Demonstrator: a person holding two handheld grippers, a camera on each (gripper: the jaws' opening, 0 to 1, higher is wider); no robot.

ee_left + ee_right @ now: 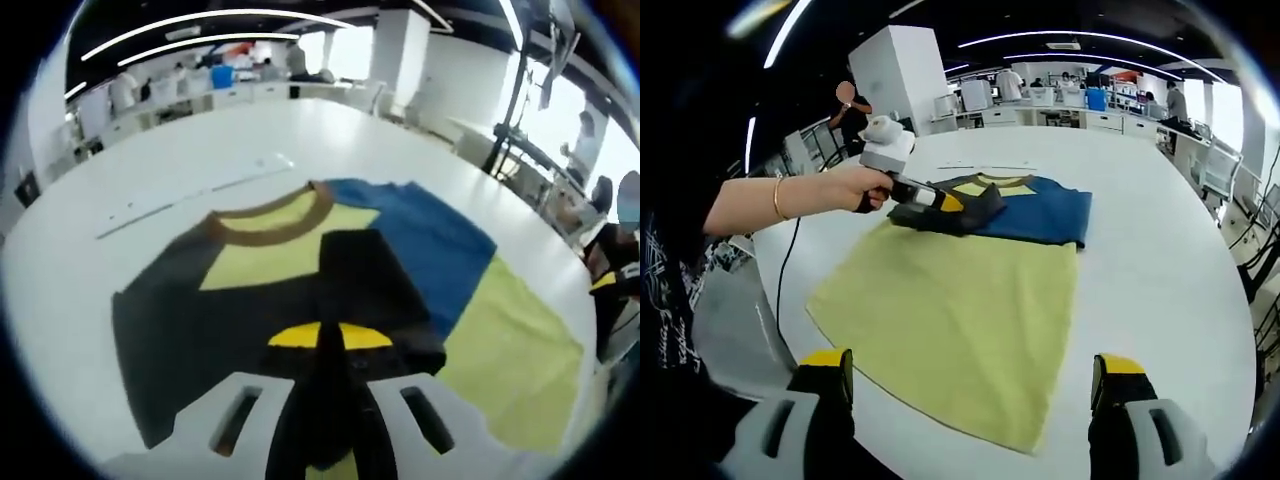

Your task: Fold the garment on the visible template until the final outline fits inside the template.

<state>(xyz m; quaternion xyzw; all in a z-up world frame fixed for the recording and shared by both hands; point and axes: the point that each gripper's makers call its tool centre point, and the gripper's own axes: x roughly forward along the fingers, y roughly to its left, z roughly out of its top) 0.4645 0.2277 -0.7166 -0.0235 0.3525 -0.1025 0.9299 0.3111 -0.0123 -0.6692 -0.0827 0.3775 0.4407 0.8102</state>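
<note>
Garment [970, 290] lies flat on the white desk [1160, 260] — yellow body toward the right tongs [975, 385], blue and dark part at the collar end. Left tongs [330, 340] clenched on a dark fold of the garment near the collar; right tongs released — jaws spread wide, above the yellow hem, holding nothing.

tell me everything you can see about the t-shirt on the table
The t-shirt lies flat on the white table, soft knit by its look, in colour blocks: yellow-green body, blue shoulder panel, dark grey sleeve side, brown ribbed collar. The dark sleeve part is lifted and folded inward, pinched by the left gripper, whose fingers are shut on it. The hem lies spread toward the open right gripper.
</note>
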